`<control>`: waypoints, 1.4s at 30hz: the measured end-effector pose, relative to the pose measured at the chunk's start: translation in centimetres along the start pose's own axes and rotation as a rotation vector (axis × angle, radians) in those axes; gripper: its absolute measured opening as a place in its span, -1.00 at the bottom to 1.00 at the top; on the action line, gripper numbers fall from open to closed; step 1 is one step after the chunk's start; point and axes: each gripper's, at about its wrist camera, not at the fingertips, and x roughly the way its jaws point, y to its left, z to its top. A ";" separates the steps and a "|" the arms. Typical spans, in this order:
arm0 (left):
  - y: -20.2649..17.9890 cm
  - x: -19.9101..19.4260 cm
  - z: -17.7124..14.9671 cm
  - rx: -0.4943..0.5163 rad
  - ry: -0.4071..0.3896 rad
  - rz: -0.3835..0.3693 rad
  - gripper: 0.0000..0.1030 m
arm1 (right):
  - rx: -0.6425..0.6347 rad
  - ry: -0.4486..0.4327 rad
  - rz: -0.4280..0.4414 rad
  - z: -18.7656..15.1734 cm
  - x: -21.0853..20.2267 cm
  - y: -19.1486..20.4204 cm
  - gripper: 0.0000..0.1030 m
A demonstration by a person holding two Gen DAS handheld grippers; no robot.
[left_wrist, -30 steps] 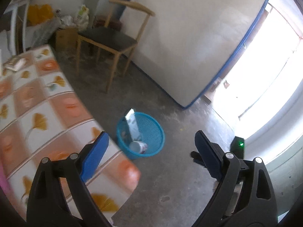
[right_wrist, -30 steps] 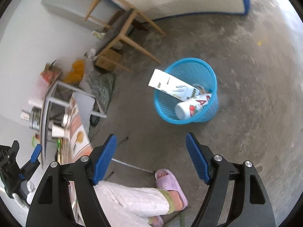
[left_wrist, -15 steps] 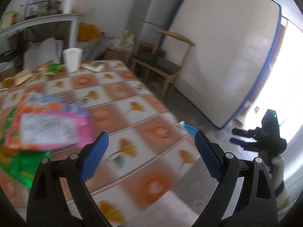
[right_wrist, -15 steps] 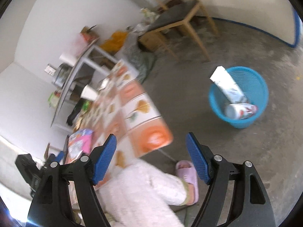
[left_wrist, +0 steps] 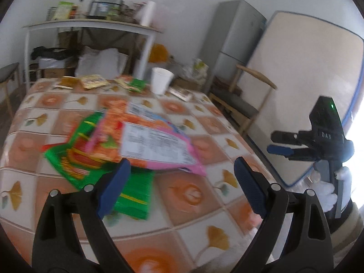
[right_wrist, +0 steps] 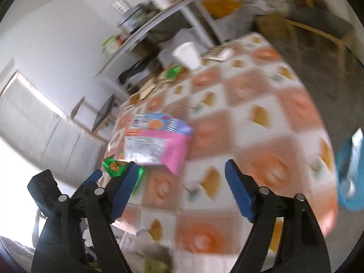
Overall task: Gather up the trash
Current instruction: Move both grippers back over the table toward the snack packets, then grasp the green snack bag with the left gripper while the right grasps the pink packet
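Note:
A pile of snack bags lies on the tiled tablecloth [left_wrist: 227, 141]: a pink and orange bag [left_wrist: 157, 141] on top of green bags [left_wrist: 75, 157]. My left gripper [left_wrist: 182, 166] hovers open just in front of the pile, with nothing between its fingers. The right wrist view shows the same pink bag [right_wrist: 157, 145] and a green bag [right_wrist: 113, 166] just beyond my right gripper [right_wrist: 182, 166]. Its jaws are opening and hold nothing. The right gripper [left_wrist: 271, 142] also shows at the table's right side. The blue trash basket [right_wrist: 348, 170] sits on the floor past the table edge.
A white cup [left_wrist: 160, 80] and several small wrappers [left_wrist: 93, 82] sit at the table's far edge. Behind it are a cluttered white shelf table [left_wrist: 91, 25], a grey fridge [left_wrist: 234, 43], a wooden chair [left_wrist: 245, 104] and a leaning mattress [left_wrist: 302, 86]. The left gripper [right_wrist: 91, 177] shows at lower left.
Both views have swung away from the floor and the blue basket onto the table. The bag pile has come into view in front of both grippers.

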 end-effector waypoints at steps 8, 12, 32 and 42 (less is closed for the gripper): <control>8.7 -0.5 3.0 -0.136 -0.037 0.194 0.50 | -0.098 0.107 0.057 6.4 9.6 4.8 0.55; 12.7 2.7 4.3 -0.153 0.115 0.268 0.47 | -0.080 0.155 0.077 8.4 14.7 5.6 0.55; 8.9 3.7 -2.7 -0.231 0.365 0.012 -0.07 | -0.004 0.229 -0.015 1.9 12.1 1.8 0.55; 7.2 2.5 -3.1 -0.186 0.336 0.058 -0.07 | 0.188 0.027 0.074 -2.5 1.4 -1.3 0.55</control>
